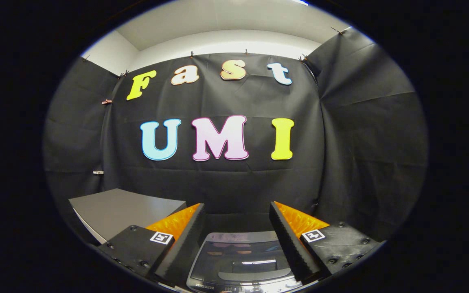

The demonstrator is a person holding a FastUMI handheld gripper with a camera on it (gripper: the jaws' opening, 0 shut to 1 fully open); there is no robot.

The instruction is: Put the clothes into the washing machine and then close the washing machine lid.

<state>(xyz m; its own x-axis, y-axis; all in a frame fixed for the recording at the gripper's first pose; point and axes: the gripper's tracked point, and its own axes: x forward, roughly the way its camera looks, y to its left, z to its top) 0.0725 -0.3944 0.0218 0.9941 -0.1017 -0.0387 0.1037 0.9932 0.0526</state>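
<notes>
Here we hold the gripper (pixel 237 211) with its jaws standing wide apart, nothing between them. Seen through the gap and lying near and below us is the washing machine (pixel 240 264); its glass lid (pixel 238 256) lies flat and closed, catching reflections of light, and a strip of controls runs along its near edge. We see the two fingers (pixel 289 240) flanking the lid on either side without touching it. To the left of the machine, just beside it, stands a grey counter (pixel 120 209) with a bare flat top. Farther off, black cloth forms the booth's wall (pixel 218 183), pinned with small clips along its upper edge.
</notes>
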